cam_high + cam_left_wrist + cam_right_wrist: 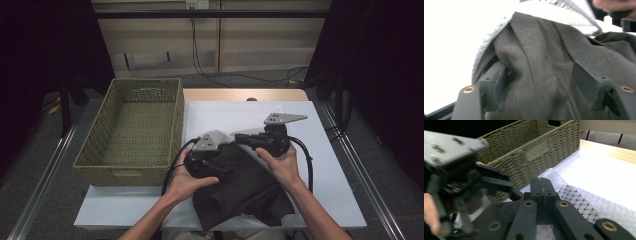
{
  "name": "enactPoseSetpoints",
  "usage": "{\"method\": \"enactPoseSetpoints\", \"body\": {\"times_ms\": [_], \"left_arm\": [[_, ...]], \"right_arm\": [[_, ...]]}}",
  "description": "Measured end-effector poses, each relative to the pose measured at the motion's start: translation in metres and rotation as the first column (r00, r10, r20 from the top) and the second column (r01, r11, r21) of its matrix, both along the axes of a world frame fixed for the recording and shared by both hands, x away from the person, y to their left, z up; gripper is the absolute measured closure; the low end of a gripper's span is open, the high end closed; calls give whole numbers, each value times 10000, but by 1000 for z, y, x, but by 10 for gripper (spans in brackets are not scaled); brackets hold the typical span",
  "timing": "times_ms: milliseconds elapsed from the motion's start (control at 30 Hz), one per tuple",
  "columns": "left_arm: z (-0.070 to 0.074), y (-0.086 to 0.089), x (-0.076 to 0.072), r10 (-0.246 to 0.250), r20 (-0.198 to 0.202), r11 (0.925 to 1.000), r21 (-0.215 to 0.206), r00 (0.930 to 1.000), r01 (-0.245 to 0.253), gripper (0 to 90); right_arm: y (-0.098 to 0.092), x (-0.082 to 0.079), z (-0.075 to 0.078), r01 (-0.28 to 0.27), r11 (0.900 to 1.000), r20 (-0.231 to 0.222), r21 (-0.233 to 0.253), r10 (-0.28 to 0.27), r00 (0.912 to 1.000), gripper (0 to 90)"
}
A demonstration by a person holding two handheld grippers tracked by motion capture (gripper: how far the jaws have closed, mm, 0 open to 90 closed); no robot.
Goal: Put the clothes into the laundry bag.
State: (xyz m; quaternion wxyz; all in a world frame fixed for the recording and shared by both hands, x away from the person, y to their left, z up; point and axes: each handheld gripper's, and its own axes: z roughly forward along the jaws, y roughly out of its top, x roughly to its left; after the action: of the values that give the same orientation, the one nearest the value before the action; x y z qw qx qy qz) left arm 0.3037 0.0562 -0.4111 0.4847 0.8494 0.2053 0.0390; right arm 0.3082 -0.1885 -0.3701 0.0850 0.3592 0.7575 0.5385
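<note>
Woven and green, the basket (131, 131) waits at the left of the bench (327, 165), likely for the dark cloth (245, 187) beside it, which the left gripper (541, 85) straddles with wide jaws while the right gripper (543, 188) has its jaws pressed together, maybe pinching an edge.

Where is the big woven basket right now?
In the high view the woven basket sits on the table's left side, beside the white sheet, just left of the left gripper and dark cloth.
</note>
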Motion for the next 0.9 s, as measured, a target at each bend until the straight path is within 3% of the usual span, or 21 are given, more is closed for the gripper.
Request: {"method": "enactPoseSetpoints", "body": {"times_ms": [133, 167, 233, 333, 433, 467, 567, 633, 667, 767, 800, 900], "left_arm": [[1, 14, -13, -59, 85, 9996, 263, 9999, 57, 209], [-1, 17, -17, 46, 211, 9995, 326, 9998, -53, 196], [-5, 22, -20, 334, 65, 9968, 723, 9994, -338, 141], [-22, 19, -19, 172, -337, 9945, 1035, 9993, -136, 101], [-31, 8, -21, -102, -266, 9878, 1553, 9996, 142, 42], [-33, 6, -19, -139, -308, 9919, 1256, 9994, 177, 39], [-40, 5, -15, -214, -659, 9916, 1259, 9976, 296, 40], [-47, 0, -15, -335, -478, 9854, 1650, 9983, 410, 51], [-49, -3, -15, -496, -464, 9783, 1992, 9977, 579, 62], [-52, -8, -13, -736, -334, 9652, 2491, 9967, 797, 126], [-52, -9, -14, -565, -335, 9692, 2381, 9978, 629, 160], [-49, -7, -16, -749, -263, 9663, 2450, 9968, 791, 350]], "right_arm": [[-1, 0, 0, 10, 10000, 5, -16, -10, 10000, 900], [-1, 0, 0, -17, 10000, -4, 2, 17, 10000, 900], [-1, 0, -2, 0, 10000, -31, -29, 0, 10000, 900], [0, 2, -4, -34, 10000, -64, -37, 34, 10000, 900], [2, 3, -5, -93, 9999, -72, -93, 92, 9999, 900], [2, 3, -5, -95, 9999, -71, -104, 94, 9999, 900], [3, 4, -4, -110, 9999, -73, -89, 110, 9999, 900], [4, 4, -5, -156, 9998, -81, -156, 155, 9998, 900], [5, 3, -5, -198, 9996, -98, -184, 196, 9998, 900], [9, 2, -6, -277, 9992, -83, -276, 275, 9996, 900], [10, 2, -6, -319, 9990, -80, -327, 316, 9995, 900], [13, 3, -7, -366, 9987, -102, -352, 363, 9993, 900]]}}
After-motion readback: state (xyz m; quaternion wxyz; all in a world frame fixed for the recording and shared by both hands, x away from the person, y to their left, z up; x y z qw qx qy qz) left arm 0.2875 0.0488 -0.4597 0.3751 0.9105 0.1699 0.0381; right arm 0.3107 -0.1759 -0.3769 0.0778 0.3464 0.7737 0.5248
